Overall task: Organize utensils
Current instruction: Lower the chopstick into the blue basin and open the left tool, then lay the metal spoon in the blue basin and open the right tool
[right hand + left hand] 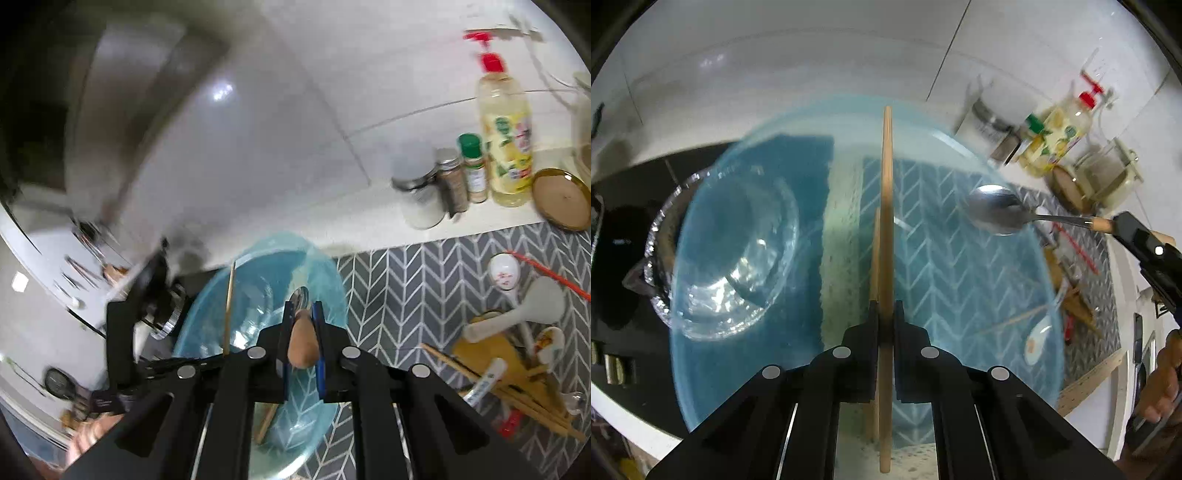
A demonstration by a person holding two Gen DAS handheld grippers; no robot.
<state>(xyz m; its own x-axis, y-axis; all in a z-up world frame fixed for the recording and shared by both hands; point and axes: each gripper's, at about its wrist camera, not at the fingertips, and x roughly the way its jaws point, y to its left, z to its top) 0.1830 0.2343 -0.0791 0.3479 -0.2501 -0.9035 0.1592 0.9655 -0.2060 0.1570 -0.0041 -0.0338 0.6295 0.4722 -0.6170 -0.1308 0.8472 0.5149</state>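
Observation:
My left gripper (885,314) is shut on a wooden chopstick (887,221) and holds it upright over a clear blue bowl (746,354). A second chopstick (874,258) lies in the bowl. My right gripper (303,314) is shut on the wooden handle of a metal spoon (300,297), with the spoon's bowl over the blue bowl's (325,273) rim. The spoon (995,214) and right gripper (1115,226) also show in the left wrist view. Loose utensils (517,347) lie in a pile on the chevron mat (413,288): white ceramic spoons, chopsticks, a wooden spatula.
A clear glass bowl (735,254) sits left of the blue bowl by the black stovetop (620,221). An oil bottle (506,140), spice jars (472,170), a metal cup (421,195) and a brown lid (561,199) stand along the white tiled wall.

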